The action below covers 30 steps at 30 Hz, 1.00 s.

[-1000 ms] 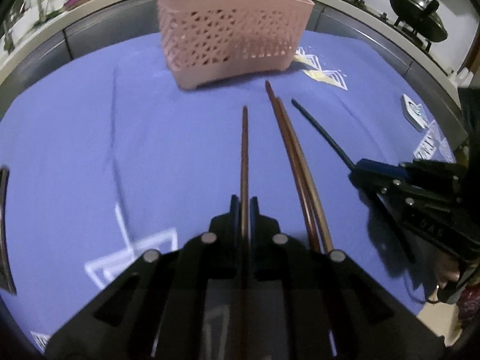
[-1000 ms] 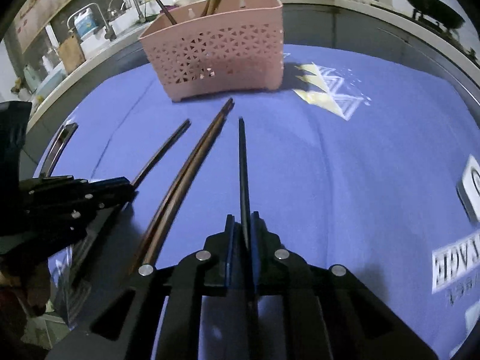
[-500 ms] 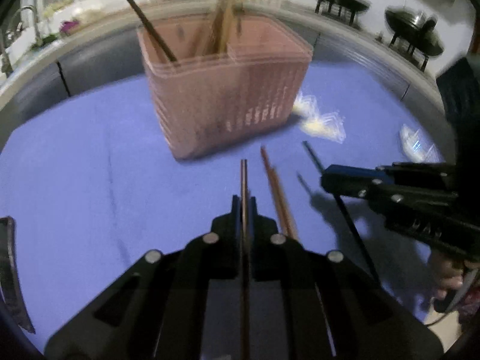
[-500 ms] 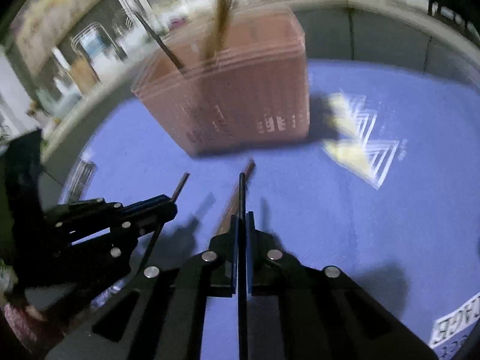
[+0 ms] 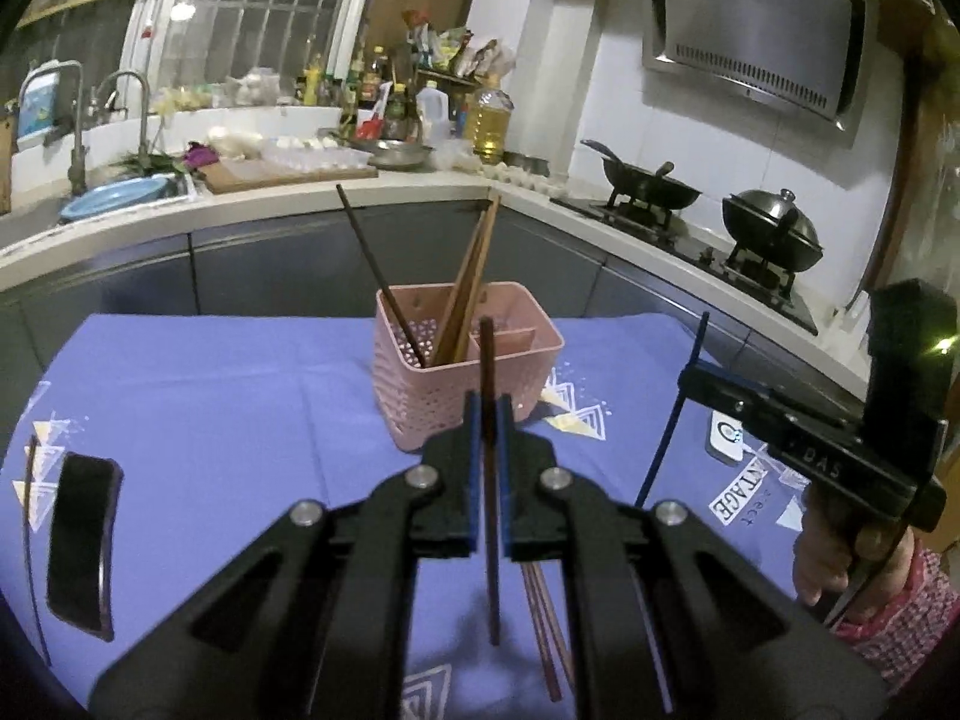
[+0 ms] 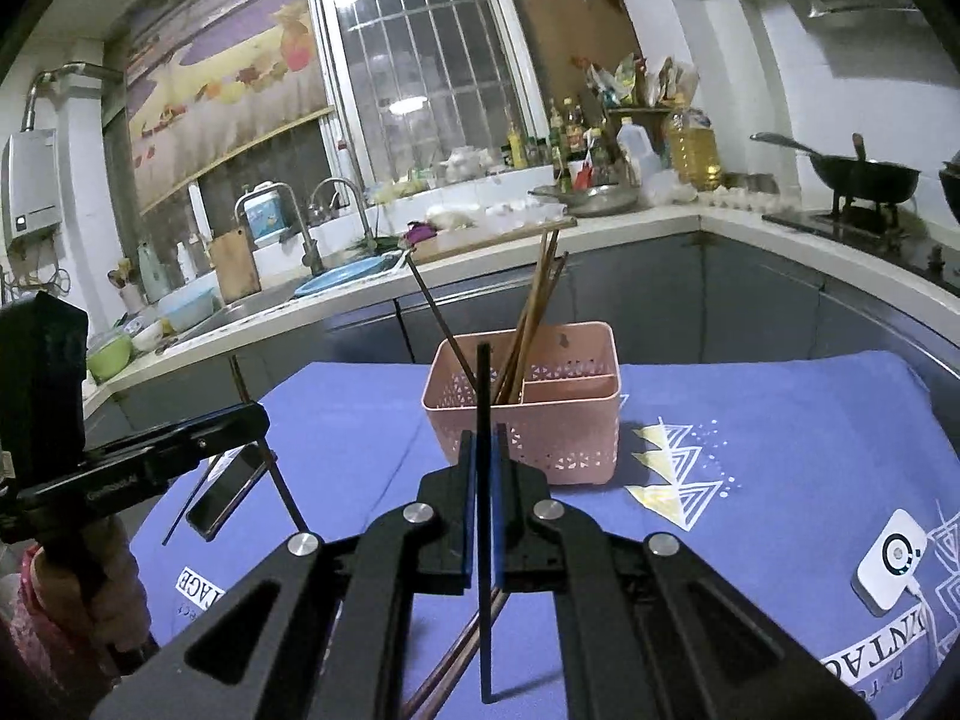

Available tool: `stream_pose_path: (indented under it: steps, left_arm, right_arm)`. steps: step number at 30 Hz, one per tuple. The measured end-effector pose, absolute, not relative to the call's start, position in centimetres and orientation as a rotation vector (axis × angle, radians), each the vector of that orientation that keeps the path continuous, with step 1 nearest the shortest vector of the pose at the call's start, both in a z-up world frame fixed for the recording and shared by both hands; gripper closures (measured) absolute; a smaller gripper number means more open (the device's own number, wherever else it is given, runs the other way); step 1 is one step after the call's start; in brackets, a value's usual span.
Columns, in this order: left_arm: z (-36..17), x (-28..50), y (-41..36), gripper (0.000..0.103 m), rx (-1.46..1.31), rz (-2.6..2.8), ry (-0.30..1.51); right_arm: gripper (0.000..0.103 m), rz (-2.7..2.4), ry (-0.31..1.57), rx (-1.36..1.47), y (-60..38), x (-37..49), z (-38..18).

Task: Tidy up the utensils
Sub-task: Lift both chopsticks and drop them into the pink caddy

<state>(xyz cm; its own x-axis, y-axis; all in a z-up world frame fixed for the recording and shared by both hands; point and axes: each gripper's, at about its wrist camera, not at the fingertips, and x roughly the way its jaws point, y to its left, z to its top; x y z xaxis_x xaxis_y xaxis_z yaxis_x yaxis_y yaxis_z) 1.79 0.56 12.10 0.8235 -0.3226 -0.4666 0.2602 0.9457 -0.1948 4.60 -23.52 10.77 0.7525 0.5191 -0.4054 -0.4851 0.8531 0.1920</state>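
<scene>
Chopsticks partly sorted, two more held up to go in

Three chopsticks lean in the pink basket (image 5: 468,384) on the blue surface (image 5: 198,408); a pair (image 5: 543,618) lies on it below the claws. The left claw (image 5: 487,420) is closed on a brown chopstick (image 5: 489,480), held upright near the basket; the right claw (image 6: 483,456) is closed on a dark chopstick (image 6: 483,510)

Home kitchen: sink w/ faucet (image 6: 336,204) sitting along counter, woks (image 5: 651,186) resting on stove, oil bottles (image 5: 489,120) crowding corner.
</scene>
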Motion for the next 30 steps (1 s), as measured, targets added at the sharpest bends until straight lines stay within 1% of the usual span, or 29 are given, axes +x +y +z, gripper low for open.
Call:
stream_pose_path:
  steps: [4, 7, 12, 16, 19, 22, 30]
  left_arm:
    - [12.7, 1.6, 0.1, 0.099, -0.113, -0.336, 0.525]
    - [14.3, 2.2, 0.7, 0.099, -0.124, -0.342, 0.485]
    - [20.2, 3.5, 2.7, 0.099, -0.212, -0.33, 0.349]
    - [24.8, 5.2, 2.9, 0.099, -0.21, -0.291, 0.223]
    - [26.5, 7.0, 2.6, 0.099, -0.193, -0.272, 0.172]
    - [26.6, 9.6, 1.8, 0.099, -0.147, -0.238, 0.173]
    - [21.5, 15.9, 1.5, 0.099, -0.096, -0.198, 0.297]
  right_arm:
    - [0.098, 0.55, 0.474, 0.075, -23.1, 5.0, 11.3]
    - [0.098, 0.558, 0.447, 0.085, -23.0, 5.1, 12.6]
    - [0.098, 0.578, 0.325, 0.104, -22.5, 7.0, 17.9]
    - [0.098, 0.571, 0.22, 0.097, -21.4, 9.6, 22.1]
    - [0.098, 0.559, 0.183, 0.099, -20.4, 12.2, 23.6]
    - [0.098, 0.556, 0.196, 0.096, -19.4, 15.2, 23.4]
    - [0.098, 0.552, 0.305, 0.092, -17.8, 20.5, 18.6]
